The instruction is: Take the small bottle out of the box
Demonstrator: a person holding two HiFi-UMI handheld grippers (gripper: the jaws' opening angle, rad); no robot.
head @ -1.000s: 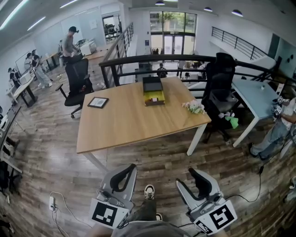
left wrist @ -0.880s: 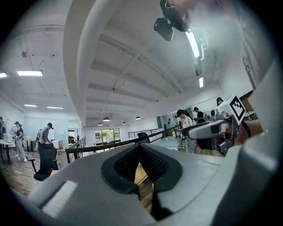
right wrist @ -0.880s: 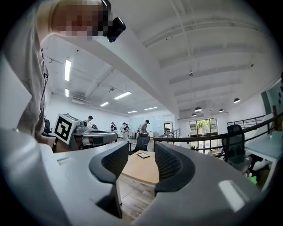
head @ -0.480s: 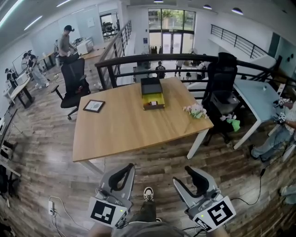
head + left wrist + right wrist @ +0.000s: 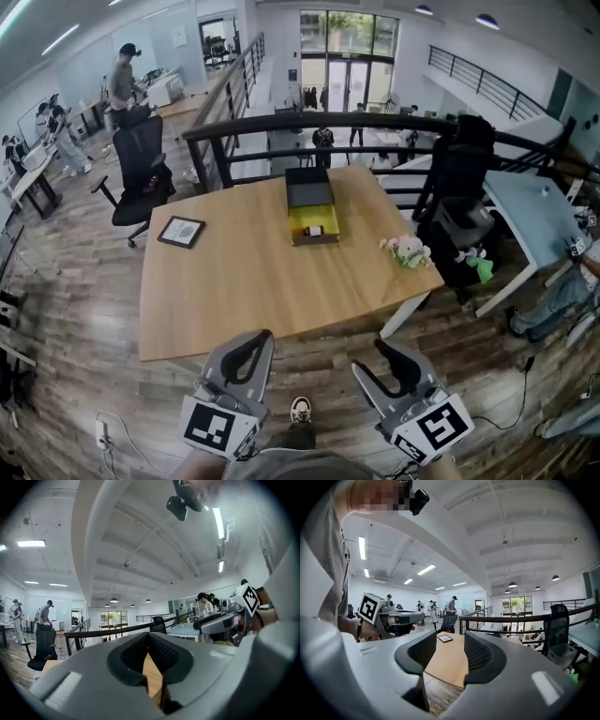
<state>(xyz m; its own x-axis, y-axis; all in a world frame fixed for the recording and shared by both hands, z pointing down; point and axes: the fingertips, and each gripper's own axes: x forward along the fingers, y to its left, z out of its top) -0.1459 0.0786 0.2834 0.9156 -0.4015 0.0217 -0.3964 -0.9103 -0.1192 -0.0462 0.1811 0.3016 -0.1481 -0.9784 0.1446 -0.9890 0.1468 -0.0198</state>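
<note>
A box (image 5: 311, 208) with its dark lid raised and a yellow inside stands on the far middle of the wooden table (image 5: 234, 281). A small pale item (image 5: 315, 231) shows at the box's front; I cannot tell whether it is the bottle. My left gripper (image 5: 255, 339) (image 5: 149, 637) hangs short of the table's near edge, over the floor, its curved tips together and holding nothing. To the right, at the same height, my right gripper (image 5: 394, 354) (image 5: 450, 651) is open and empty. Between its jaws the table top (image 5: 447, 660) shows.
A framed picture (image 5: 181, 231) lies at the table's left and a small bunch of flowers (image 5: 407, 249) at its right edge. Black office chairs (image 5: 136, 164) (image 5: 464, 178) flank the table, a dark railing (image 5: 309, 122) runs behind it, and a pale desk (image 5: 525, 211) stands at the right.
The table has come nearer in the head view. Both grippers keep their places at the bottom of the view, and their jaws have not changed.
</note>
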